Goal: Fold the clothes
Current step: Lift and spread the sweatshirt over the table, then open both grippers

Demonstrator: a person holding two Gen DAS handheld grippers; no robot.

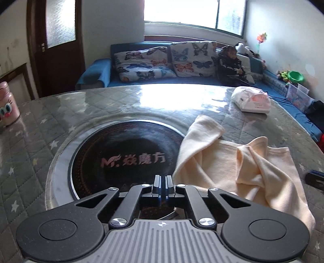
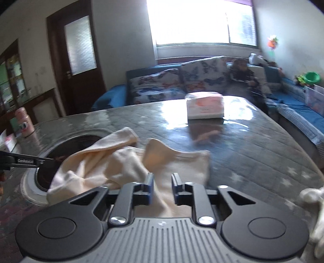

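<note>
Cream garment (image 1: pixel 232 168) lies rumpled right of the round hob (image 1: pixel 125 157). Left gripper (image 1: pixel 162 183) pinched closed, empty; right gripper (image 2: pixel 162 181) parted over the hem — best spread it flat first.

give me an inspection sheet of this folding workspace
Surface: grey quilted star-print table cover under glossy film, with a round black inset cooktop.
Job's things: cream fabric garment, crumpled, partly overlapping the cooktop.
Clutter: white-and-pink tissue pack; pink cartoon bottle at the left edge.
Grippers: left gripper fingers closed, empty, over the cooktop; right gripper fingers apart, above the garment.
Cables: nothing seen.
Surroundings: blue sofa with butterfly-print cushions, a seated child, bright window, brown door.
</note>
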